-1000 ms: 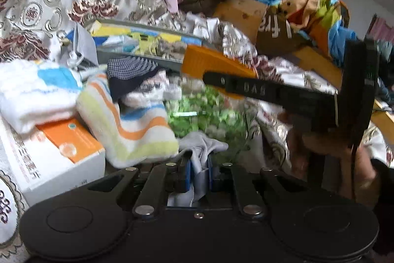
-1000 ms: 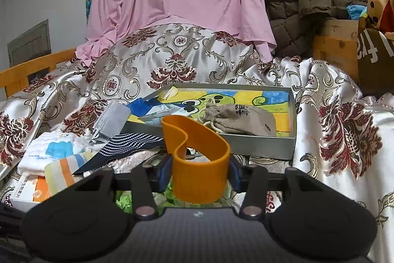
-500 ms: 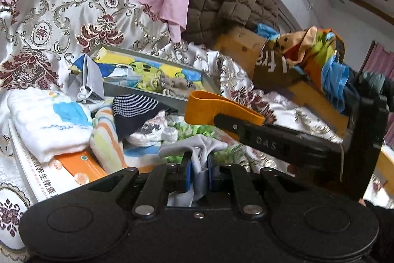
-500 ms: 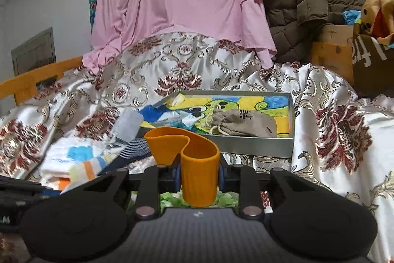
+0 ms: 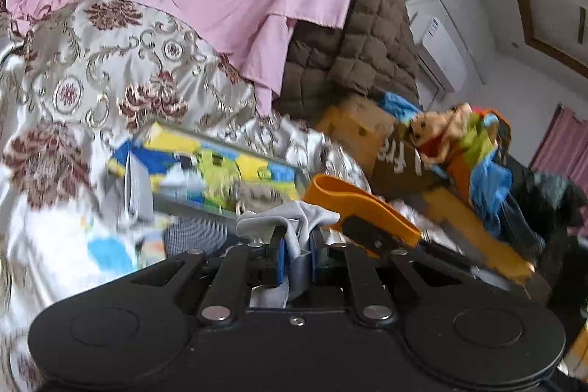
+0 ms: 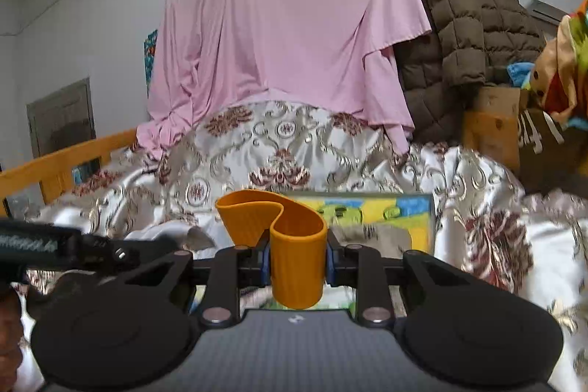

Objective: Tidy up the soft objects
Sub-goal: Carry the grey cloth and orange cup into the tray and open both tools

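I have the orange silicone band (image 6: 290, 245) pinched in the right gripper (image 6: 297, 259), the jaws closed on its doubled end. It stands on edge, folded into an S. From the left wrist view its long axis runs from the jaws up and away toward the shallow box with the cartoon lining (image 6: 371, 212), free loop leading. The left gripper (image 5: 296, 259) is clamped tight on a grey cloth (image 5: 290, 219) (a sock, I think), which bunches up above the pads and hangs below them.

My worry is the band. It is springy and squeezed flat only at one end, so I judge it could squirm out sideways if I swing the hand quickly. The cloth's loose tail could snag the clutter on the floral satin bedspread (image 6: 257, 149) below. The two grippers sit close together, and the band's free loop could catch the cloth if I bring them nearer each other.
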`<state>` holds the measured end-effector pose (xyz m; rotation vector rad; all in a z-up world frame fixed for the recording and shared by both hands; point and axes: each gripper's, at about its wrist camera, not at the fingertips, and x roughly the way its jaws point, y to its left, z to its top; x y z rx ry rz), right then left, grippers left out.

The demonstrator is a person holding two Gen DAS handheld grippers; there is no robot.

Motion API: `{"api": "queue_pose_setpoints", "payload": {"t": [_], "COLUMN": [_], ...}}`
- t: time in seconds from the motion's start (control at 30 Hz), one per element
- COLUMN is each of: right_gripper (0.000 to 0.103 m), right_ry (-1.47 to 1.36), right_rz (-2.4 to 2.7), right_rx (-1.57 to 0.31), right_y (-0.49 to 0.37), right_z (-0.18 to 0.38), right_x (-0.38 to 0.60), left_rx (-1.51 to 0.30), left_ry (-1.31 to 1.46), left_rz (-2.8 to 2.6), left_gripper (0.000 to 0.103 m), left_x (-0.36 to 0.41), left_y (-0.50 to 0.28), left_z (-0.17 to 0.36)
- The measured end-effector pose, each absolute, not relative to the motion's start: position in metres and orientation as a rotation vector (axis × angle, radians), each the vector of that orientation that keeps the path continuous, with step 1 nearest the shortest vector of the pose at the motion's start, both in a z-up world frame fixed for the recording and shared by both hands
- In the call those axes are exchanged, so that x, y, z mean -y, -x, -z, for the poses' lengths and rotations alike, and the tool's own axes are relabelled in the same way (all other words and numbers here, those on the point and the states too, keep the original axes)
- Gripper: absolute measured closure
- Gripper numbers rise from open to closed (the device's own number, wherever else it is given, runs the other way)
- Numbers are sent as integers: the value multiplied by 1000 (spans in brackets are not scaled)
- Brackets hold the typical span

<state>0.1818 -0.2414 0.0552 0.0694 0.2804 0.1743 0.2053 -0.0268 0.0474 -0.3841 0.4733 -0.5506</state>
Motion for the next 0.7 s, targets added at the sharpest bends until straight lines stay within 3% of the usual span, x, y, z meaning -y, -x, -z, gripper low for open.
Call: {"api": "queue_pose_setpoints", "payload": {"t": [0.33, 0.7], "right_gripper": [74, 74], "right_ry": [-151, -190], "right_rz": [-168, -79], "right_rx": [-341, -520], "right_y": [-294, -429], "right_z": [-75, -30], "right_x": [251, 267], "left_rx": [-464, -618], "left_ry": [340, 316], "left_rz": [483, 384], "left_gripper": [89, 89], "left_x": [34, 42], "left_y": [-337, -478], "left_z": [-68, -6]}}
